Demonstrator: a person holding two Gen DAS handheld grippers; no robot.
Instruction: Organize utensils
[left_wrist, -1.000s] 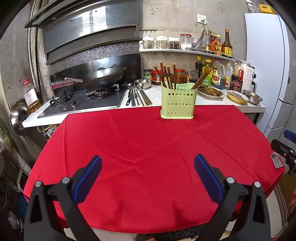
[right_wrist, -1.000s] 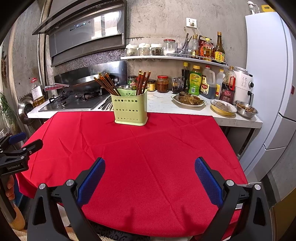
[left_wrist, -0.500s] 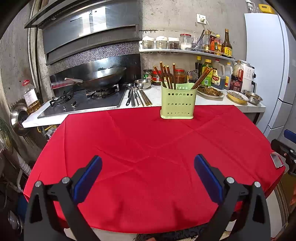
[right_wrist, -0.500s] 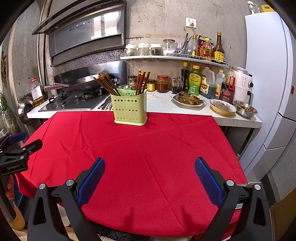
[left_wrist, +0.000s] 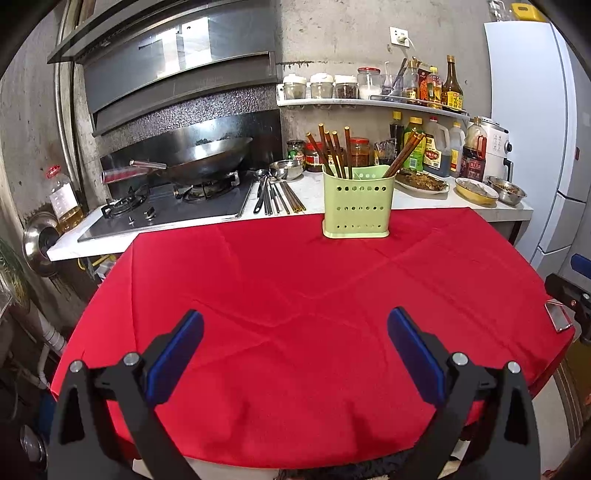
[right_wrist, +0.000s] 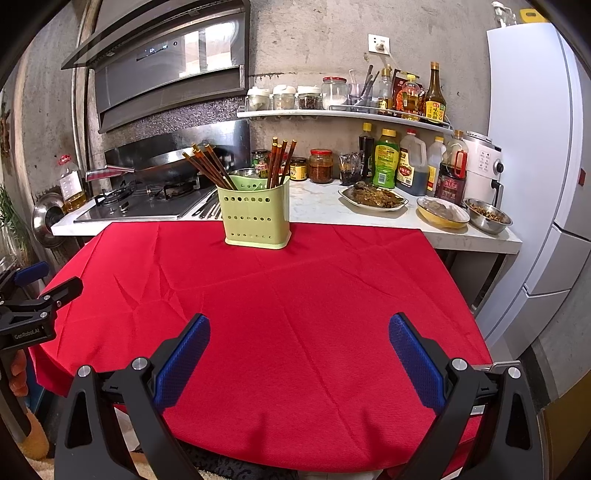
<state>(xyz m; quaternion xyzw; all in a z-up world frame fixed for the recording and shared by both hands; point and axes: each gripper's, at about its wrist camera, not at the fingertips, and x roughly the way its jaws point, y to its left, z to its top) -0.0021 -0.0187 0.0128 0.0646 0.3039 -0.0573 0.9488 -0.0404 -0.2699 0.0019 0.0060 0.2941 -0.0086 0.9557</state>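
Both grippers hang over the near edge of a round tabletop (left_wrist: 295, 302) covered in red cloth, and each is cut off at the bottom of its own frame, so only the black arms and blue pads show. The left gripper (left_wrist: 295, 347) has its jaws spread wide with nothing between them; the right gripper (right_wrist: 299, 350) is likewise wide apart and empty. In the right wrist view the left gripper appears again at the far left edge, partly out of frame, with a bit of a hand (right_wrist: 18, 373) below it. In the left wrist view only a sliver of the right gripper shows at the right edge.

The utensil holder (left_wrist: 356, 206) stands upright at the far side of the tabletop, in the upper centre of both frames. It is pale green plastic with rows of round holes in its front wall. Dark brown chopsticks (left_wrist: 334, 153) stick out of its top: one bunch near the left end and another leaning out at the right end in the left wrist view. Their lower ends are hidden inside, and whether a divider separates them cannot be made out.

Behind the holder, on the pale counter (left_wrist: 314, 192) beside the stove, lies a row of loose utensils (left_wrist: 275, 194); in the right wrist view the holder hides most of them. Their exact kinds are hard to tell.
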